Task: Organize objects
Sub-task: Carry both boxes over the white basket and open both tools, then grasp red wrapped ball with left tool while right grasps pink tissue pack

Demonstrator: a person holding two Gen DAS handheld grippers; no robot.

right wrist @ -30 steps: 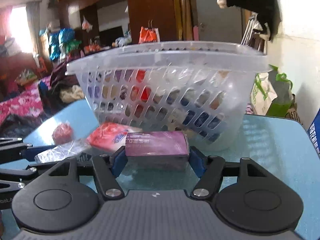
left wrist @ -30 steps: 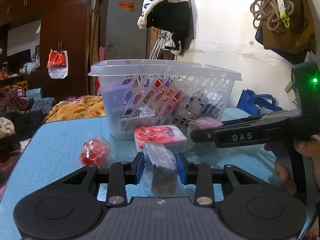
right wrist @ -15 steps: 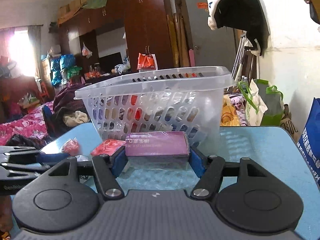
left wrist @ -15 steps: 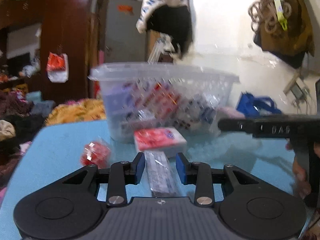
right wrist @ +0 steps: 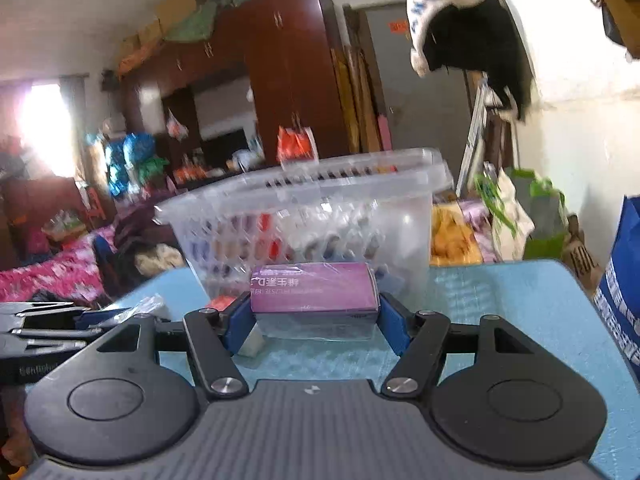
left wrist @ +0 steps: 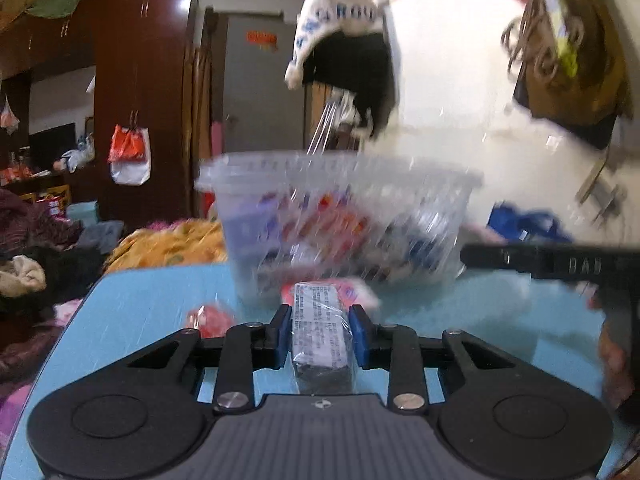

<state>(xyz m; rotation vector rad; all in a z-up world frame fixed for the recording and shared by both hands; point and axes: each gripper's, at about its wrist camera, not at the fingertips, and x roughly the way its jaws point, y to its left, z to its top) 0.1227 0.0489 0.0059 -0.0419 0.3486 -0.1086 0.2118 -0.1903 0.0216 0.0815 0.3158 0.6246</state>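
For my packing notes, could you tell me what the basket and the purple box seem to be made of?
Basket: translucent moulded plastic, glossy, with slotted walls showing the contents. Purple box: probably printed cardboard under clear film, judging by its sharp edges and wrinkled sheen.

I can't make out what's inside the clear basket (left wrist: 340, 216), it's motion-smeared in my left wrist view, the small print on the wrapped dark packet (left wrist: 322, 336) is unreadable, and the blue bag (right wrist: 622, 280) is cut off at the right edge.
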